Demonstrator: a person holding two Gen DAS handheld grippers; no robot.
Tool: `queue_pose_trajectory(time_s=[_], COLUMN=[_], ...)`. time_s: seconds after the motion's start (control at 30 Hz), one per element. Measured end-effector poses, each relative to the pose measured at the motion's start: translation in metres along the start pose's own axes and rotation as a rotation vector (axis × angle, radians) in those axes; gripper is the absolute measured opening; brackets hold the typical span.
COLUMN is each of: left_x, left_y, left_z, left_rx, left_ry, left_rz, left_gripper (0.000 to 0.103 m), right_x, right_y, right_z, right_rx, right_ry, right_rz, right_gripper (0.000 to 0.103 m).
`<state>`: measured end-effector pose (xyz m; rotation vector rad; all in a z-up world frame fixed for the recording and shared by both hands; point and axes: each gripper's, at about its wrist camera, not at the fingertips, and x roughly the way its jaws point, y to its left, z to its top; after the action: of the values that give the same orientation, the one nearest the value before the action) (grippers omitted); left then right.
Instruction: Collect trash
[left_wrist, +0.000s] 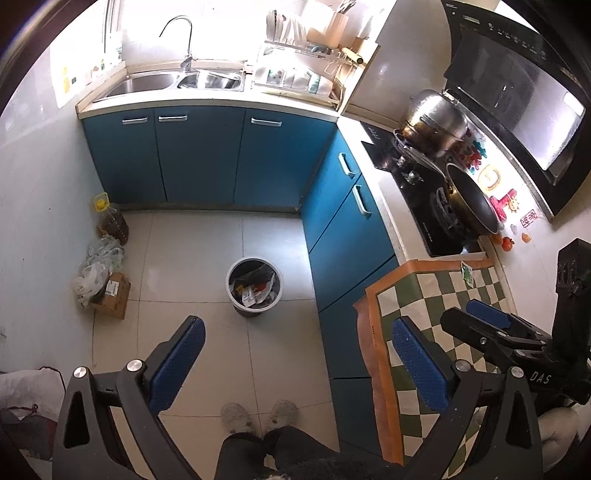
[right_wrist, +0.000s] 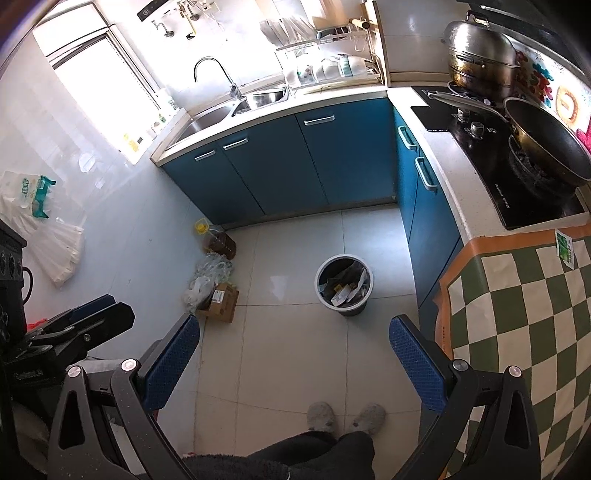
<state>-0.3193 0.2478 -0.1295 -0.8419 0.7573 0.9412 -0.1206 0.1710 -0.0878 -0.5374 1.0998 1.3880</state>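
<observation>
One trash bin (left_wrist: 254, 287) on the floor tiles, upright, round mouth facing up, long axis vertical; it already holds crumpled wrappers and paper. It stands near the blue cabinets (left_wrist: 207, 155), well apart from both my tools.

One small green-and-white packet (right_wrist: 565, 248) lies flat on the checkered mat (right_wrist: 517, 295) at the far edge by the stove (right_wrist: 491, 162), long axis running away from me toward the hob. Could be a sachet or a label, too small for me to tell.

My left gripper (left_wrist: 295, 373) hangs above the floor with fingers spread wide, nothing between the blue pads (left_wrist: 181, 365). My right gripper (right_wrist: 295, 369) is the same: released, empty, bin seen past the gap.

Left wall side: one oil bottle (left_wrist: 112, 218) upright with a yellow cap, one heap of plastic bags (left_wrist: 98, 266), one cardboard box (left_wrist: 112, 295), all touching or just beside each other.

Stove: two pots, one steel steamer (left_wrist: 436, 122) and one dark wok (left_wrist: 471, 199). Two slippers (right_wrist: 347, 417) at bottom, side by side.
</observation>
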Motion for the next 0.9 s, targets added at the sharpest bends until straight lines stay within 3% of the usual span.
queue_pose_trajectory(time_s=[0.9], left_x=[0.0088], left_y=[-0.0012], left_z=[-0.007], left_rx=[-0.01], left_ry=[0.039], left_rz=[-0.024], left_gripper=[0.103], right_x=[0.0011], right_y=[-0.0095], right_z=[-0.0043], right_rx=[-0.03], right_ry=[0.048], right_rz=[0.012], right_gripper=[0.103])
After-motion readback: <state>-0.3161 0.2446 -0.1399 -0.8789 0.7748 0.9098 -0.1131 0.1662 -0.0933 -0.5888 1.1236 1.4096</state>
